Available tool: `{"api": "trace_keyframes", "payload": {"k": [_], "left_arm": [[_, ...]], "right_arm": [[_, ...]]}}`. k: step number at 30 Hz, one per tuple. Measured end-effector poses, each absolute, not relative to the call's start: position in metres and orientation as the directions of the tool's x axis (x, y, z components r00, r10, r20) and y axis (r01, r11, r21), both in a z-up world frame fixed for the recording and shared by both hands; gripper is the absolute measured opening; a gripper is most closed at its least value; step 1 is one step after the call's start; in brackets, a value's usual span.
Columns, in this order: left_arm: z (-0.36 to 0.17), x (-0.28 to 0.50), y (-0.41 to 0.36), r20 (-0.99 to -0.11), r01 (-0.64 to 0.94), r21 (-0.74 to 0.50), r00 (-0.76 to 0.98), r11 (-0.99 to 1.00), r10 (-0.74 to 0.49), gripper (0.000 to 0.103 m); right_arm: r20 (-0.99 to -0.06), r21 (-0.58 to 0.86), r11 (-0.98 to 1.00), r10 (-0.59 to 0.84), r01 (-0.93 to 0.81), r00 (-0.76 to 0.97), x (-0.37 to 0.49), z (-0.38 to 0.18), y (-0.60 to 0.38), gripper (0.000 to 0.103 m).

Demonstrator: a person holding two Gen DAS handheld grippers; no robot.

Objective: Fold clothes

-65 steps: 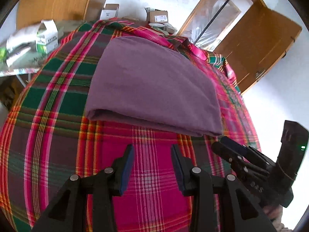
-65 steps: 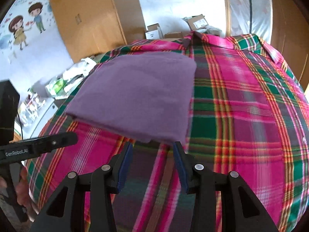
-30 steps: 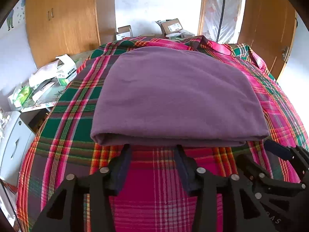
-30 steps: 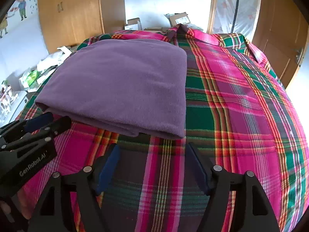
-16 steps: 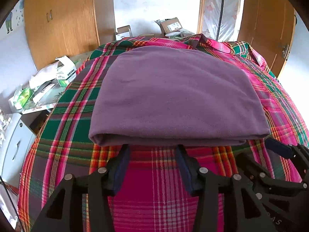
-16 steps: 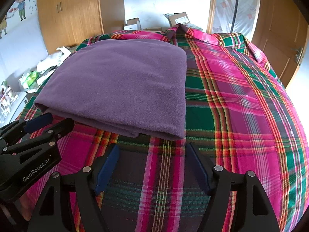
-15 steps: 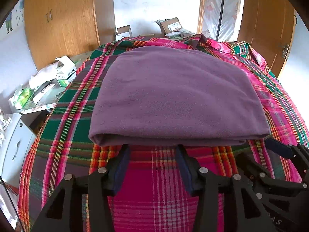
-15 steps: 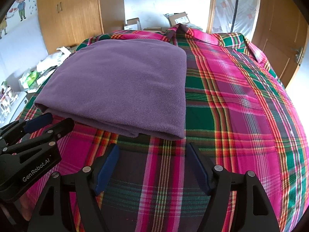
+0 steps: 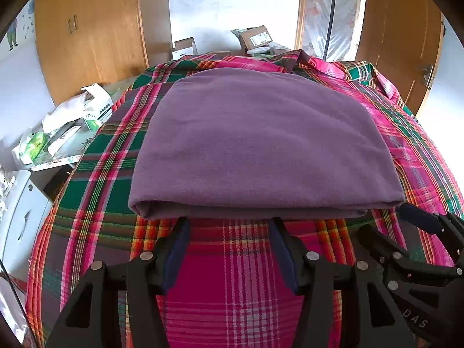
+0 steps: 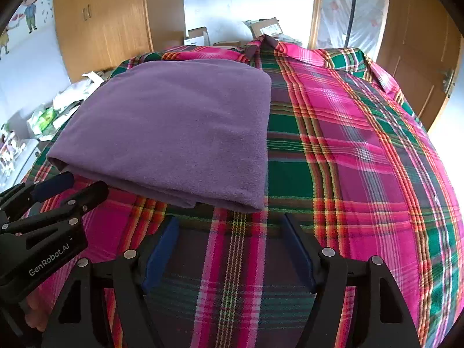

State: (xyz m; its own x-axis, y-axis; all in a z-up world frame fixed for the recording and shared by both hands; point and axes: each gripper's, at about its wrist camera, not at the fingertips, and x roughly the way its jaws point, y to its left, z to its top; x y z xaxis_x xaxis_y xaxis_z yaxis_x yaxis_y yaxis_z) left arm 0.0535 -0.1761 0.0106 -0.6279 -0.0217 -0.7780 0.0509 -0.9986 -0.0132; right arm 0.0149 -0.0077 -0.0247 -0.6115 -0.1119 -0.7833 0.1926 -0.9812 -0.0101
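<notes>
Closest to the left wrist camera, the left gripper (image 9: 229,226) has its fingers (image 9: 177,243) spread apart with nothing between them, tips right at the near folded edge of the purple garment (image 9: 261,150); can't tell if they actually touch it. Same deal in the right wrist view: the right gripper (image 10: 229,226) is spread wider, empty, sitting just short of the garment's near right corner. The pads on both look like dark blue rubber on black plastic.

Each camera catches the other tool. The left view shows the right gripper (image 9: 406,226) poking in at the lower right, next to the garment's corner. The right view shows the left gripper (image 10: 69,187) at the lower left with "GenRobot.AI" printed on its body, plus a bit of a hand (image 10: 32,304) under it, which the left view doesn't show.

The garment is folded into a fat rectangle, soft fleecy fabric, layers visible along the near edge. It lies on the left half of a plaid cloth (image 10: 348,145) in pink, green and orange, woven and flat.

Beyond that, the left view shows white and green boxes (image 9: 97,110) off to the left. Further back are cardboard boxes (image 9: 256,39), wooden cupboards (image 9: 95,37) and a wooden door (image 10: 417,43).
</notes>
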Motion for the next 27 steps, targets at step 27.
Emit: {"api": "trace_keyframes", "payload": {"k": [27], "left_arm": [[0.0104, 0.0521, -0.1776, -0.778, 0.05, -0.013, -0.627, -0.999, -0.022, 0.057]], "right_arm": [[-0.783, -0.012, -0.983, -0.106, 0.184, -0.613, 0.0166, -0.0246, -0.007, 0.074]]}}
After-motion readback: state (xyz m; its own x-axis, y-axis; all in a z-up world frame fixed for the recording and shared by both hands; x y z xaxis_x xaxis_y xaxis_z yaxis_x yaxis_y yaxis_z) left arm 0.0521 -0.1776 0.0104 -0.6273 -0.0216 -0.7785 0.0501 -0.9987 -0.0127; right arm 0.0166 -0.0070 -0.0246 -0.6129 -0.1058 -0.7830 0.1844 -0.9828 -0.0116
